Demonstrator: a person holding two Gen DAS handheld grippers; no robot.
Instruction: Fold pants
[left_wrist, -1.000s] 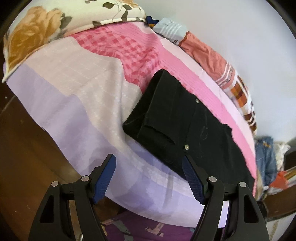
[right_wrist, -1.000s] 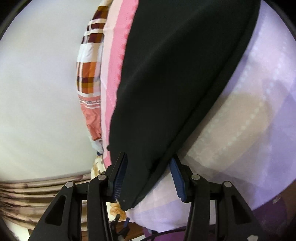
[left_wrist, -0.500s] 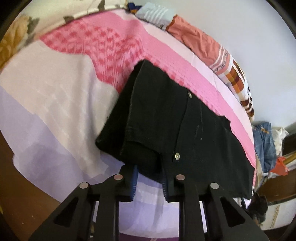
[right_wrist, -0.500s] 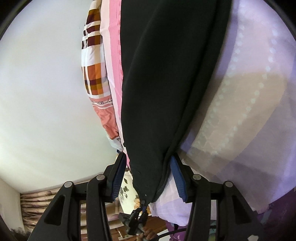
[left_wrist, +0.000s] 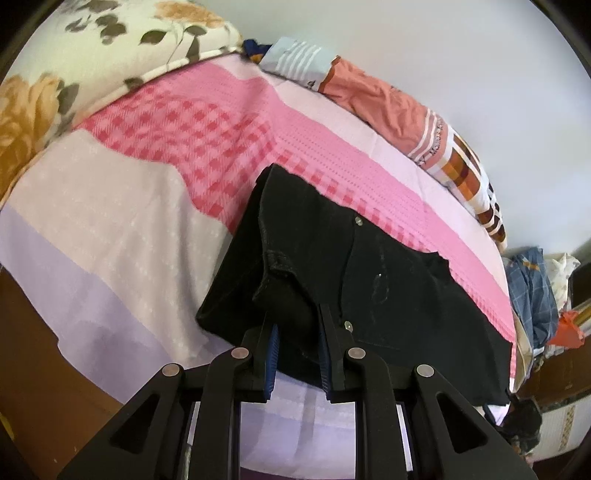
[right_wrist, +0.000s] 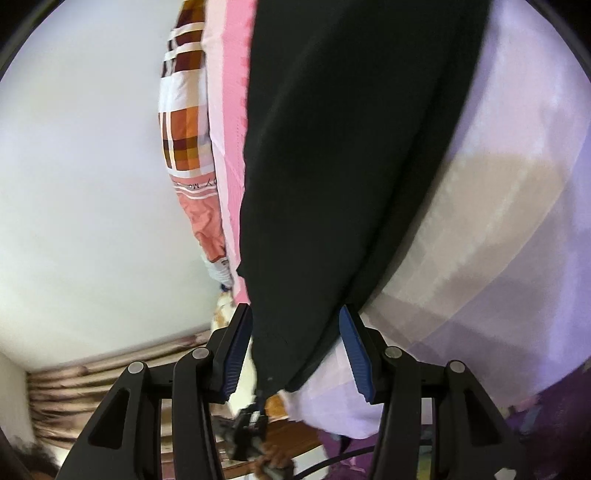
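**Operator:** Since one second ago, the left gripper (left_wrist: 295, 341) has gone from wide open to clamping the near edge of the black pants (left_wrist: 369, 280). What is its current state?

**Technician:** Its blue pads (left_wrist: 272, 360) are pinching a bunched fold of the waistband area, with fabric lying between them. The pants are lying on the pink and lilac bedsheet (left_wrist: 122, 236), extending away to the right.

**Operator:** And the right gripper (right_wrist: 295, 350)?

**Technician:** Its jaws are standing wide, one on each side of the hem end of the pants (right_wrist: 332, 166), which is hanging between them. Contact with the pads cannot be determined.

**Operator:** Any readable writing?

**Technician:** Lettering is showing on the striped band of the patchwork quilt (right_wrist: 186, 140) beyond the pants, against the wall (right_wrist: 81, 184). It is reading partly "Y MO"; the rest is illegible.
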